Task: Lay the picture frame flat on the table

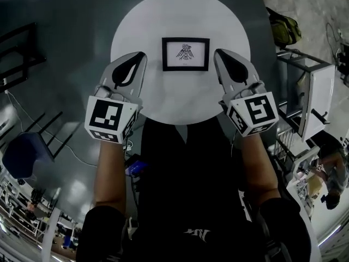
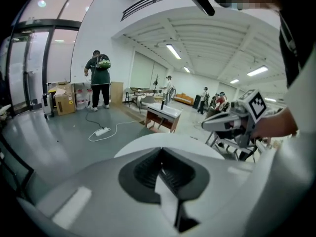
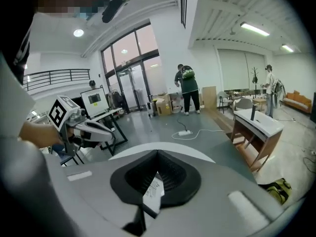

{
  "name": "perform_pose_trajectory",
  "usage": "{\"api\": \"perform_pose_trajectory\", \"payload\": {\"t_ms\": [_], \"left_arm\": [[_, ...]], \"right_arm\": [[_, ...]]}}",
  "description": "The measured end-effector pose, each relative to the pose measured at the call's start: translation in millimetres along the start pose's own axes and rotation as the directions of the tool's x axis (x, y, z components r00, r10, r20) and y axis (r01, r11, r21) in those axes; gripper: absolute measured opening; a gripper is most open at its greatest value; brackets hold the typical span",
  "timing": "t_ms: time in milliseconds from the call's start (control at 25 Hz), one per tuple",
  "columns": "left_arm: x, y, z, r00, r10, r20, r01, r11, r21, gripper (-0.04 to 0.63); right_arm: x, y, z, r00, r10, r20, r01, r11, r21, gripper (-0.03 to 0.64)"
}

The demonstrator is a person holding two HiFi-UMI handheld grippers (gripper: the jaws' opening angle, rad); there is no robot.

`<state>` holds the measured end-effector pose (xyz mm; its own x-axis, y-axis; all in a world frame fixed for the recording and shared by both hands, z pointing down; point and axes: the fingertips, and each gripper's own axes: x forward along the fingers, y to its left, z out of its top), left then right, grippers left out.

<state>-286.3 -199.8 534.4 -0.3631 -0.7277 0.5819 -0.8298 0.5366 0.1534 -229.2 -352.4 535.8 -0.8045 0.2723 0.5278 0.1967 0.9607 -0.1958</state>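
A black picture frame (image 1: 185, 54) with a bird drawing on white paper is at the middle of the round white table (image 1: 142, 15), face turned up to the head view. Whether it lies fully flat I cannot tell. My left gripper (image 1: 139, 55) hovers just left of the frame, jaws shut with nothing held. My right gripper (image 1: 219, 53) hovers just right of it, also shut and empty. Neither touches the frame. In the left gripper view the shut left gripper (image 2: 162, 154) faces across the table towards the right gripper (image 2: 210, 124). The frame does not show in either gripper view.
A black chair (image 1: 16, 53) and a blue chair (image 1: 22, 154) stand on the left. A white-topped stand (image 1: 316, 91) and a green bag (image 1: 286, 29) are on the right. Farther off are a person in green (image 2: 100, 78), a floor power strip (image 2: 102, 131) and a white desk (image 3: 259, 122).
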Motion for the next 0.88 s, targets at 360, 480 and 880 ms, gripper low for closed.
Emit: {"api": "perform_pose_trajectory", "payload": {"t_ms": [360, 480, 880], "left_arm": [[-128.0, -42.3, 99.5, 0.977, -0.159, 0.143, 0.145, 0.984, 0.100, 0.003], [-169.1, -53.7, 116.2, 0.966, -0.199, 0.166, 0.175, 0.973, 0.152, 0.003], [-311.4, -63.0, 164.0, 0.906, -0.320, 0.275, 0.249, 0.931, 0.265, 0.003]], "right_arm": [[-97.1, 104.1, 131.1, 0.976, 0.160, 0.149, -0.159, 0.987, -0.020, -0.002], [-130.4, 141.9, 161.8, 0.958, 0.201, 0.204, -0.185, 0.978, -0.092, -0.002], [-222.4, 240.8, 234.4, 0.881, 0.273, 0.386, -0.221, 0.960, -0.174, -0.002]]}}
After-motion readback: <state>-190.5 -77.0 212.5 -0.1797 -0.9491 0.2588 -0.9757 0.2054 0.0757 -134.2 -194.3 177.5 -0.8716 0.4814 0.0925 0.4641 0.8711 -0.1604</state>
